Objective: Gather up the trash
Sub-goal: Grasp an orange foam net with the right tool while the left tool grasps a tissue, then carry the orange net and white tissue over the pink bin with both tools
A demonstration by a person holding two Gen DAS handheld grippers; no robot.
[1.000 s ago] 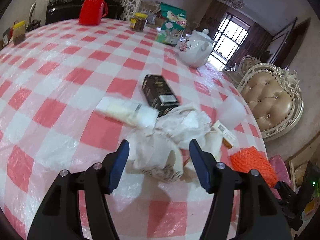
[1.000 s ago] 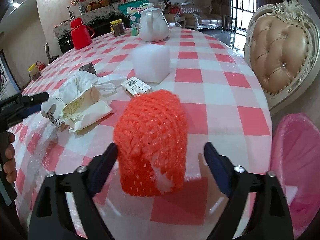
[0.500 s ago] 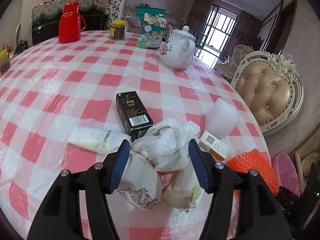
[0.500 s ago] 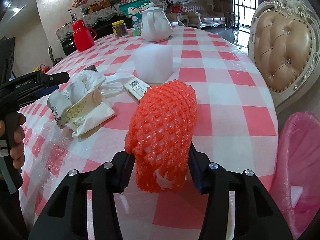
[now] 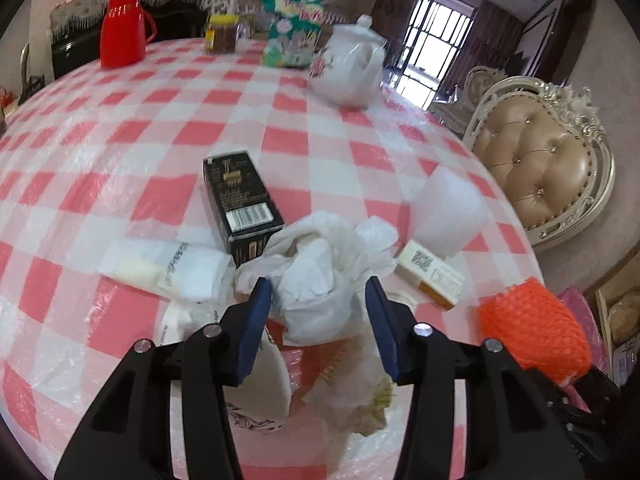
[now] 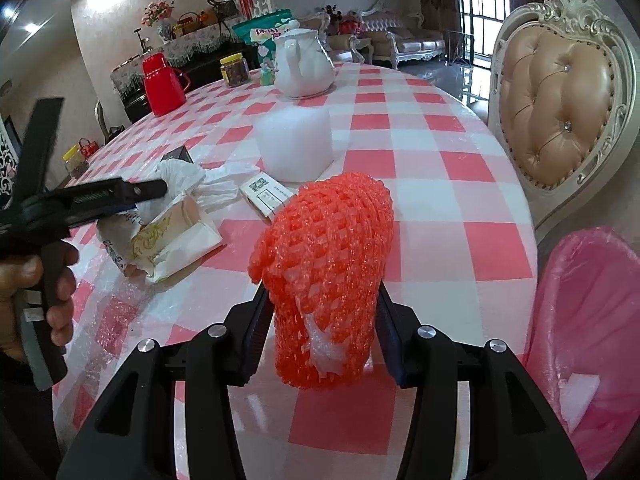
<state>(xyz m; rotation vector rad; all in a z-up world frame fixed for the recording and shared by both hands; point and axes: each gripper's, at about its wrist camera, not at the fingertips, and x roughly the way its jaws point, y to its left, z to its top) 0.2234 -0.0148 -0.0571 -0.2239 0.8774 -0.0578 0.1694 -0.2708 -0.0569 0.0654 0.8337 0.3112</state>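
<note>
Since a second ago our right claw (image 6: 320, 320) has closed on the orange net (image 6: 324, 272) and raised it off the bench (image 6: 440, 200); pink bin (image 6: 592, 320) lies just right. Left claw (image 5: 318, 312) has advanced, open, straddling the crumpled wrappers (image 5: 320, 280). Next, we judge: drop the net.

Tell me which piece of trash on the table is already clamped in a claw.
The orange foam net, squeezed between the right claw fingers. The crumpled white bag only sits between the left claw's open fingers.
</note>
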